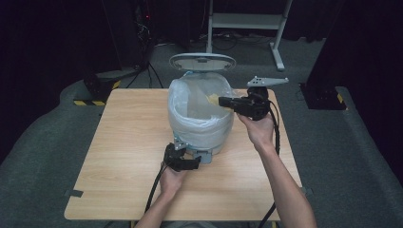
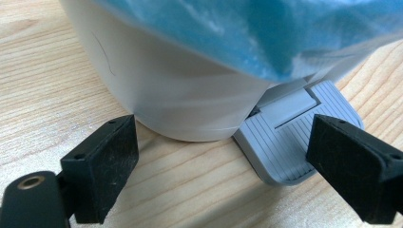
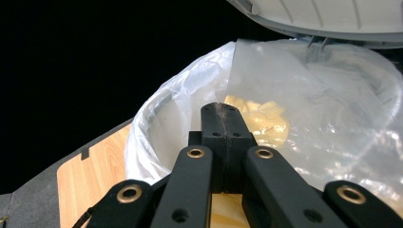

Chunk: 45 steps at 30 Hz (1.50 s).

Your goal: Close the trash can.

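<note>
A white pedal bin lined with a clear plastic bag stands at the table's far middle, its grey lid raised. My right gripper reaches in from the right over the bin's rim, shut on a crumpled yellow piece. In the right gripper view the yellow piece shows just past the closed jaws of that gripper, inside the bag and under the lid. My left gripper is open at the bin's base. In its own view the left gripper has one jaw over the grey ribbed pedal.
The wooden table has bare room left and front of the bin. Dark floor surrounds it, with a white metal frame behind, black equipment at the back left and a black stand base at the right.
</note>
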### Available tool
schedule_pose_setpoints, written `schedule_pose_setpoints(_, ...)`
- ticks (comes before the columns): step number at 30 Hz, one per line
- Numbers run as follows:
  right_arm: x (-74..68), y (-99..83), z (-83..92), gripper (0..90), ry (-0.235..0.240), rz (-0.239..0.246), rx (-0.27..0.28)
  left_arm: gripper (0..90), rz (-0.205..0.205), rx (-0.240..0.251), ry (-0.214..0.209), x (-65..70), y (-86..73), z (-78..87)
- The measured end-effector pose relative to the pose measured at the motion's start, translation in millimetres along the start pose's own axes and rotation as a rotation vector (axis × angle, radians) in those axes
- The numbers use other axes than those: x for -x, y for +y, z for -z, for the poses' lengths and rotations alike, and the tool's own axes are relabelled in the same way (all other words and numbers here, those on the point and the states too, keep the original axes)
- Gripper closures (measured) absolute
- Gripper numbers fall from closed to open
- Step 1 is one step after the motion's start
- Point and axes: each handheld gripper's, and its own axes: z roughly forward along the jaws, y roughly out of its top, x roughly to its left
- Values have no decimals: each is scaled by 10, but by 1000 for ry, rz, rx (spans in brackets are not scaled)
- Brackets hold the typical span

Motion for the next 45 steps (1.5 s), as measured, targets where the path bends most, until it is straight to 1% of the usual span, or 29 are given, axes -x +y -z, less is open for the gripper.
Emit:
schedule_pose_setpoints(6, 14, 15, -127, 900, 13, -7, -25, 103, 0, 0, 0, 0, 0, 0)
schedule_pose_setpoints(12, 30, 22, -243, 900, 12, -14, -52, 103, 0, 0, 0, 0, 0, 1)
schedule_pose_setpoints(15, 37, 21, -306, 900, 17, -15, -73, 103, 0, 0, 0, -1, 0, 1)
schedule_pose_setpoints(19, 46, 8, -331, 900, 22, -20, -73, 103, 0, 0, 0, -1, 0, 1)
schedule_pose_setpoints(22, 58, -14, -318, 899, 18, -21, -66, 103, 0, 0, 0, -1, 0, 1)
schedule_pose_setpoints(28, 73, -37, -231, 804, -10, -20, -34, 103, 0, 0, -1, -1, 0, 1)
schedule_pose_setpoints(29, 72, -40, -211, 776, -21, -17, -29, 103, 0, 0, 0, -1, 0, 1)
schedule_pose_setpoints(30, 73, -42, -201, 755, -27, -13, -23, 103, -11, -8, 4, -8, 0, 5)
schedule_pose_setpoints(31, 73, -48, -180, 714, -34, -11, -17, 103, -12, -8, 4, -8, 0, 5)
schedule_pose_setpoints(33, 75, -55, -147, 662, -48, -11, -6, 103, -11, -8, 5, -8, 0, 5)
schedule_pose_setpoints(37, 81, -76, -81, 579, -65, -10, 16, 103, -11, -8, 5, -8, 0, 5)
schedule_pose_setpoints(41, 73, -98, -28, 529, -88, -7, 28, 103, -11, -7, 4, -7, 0, 5)
schedule_pose_setpoints(45, 76, -120, 34, 498, -108, -1, 51, 103, -12, -8, 5, -8, 0, 5)
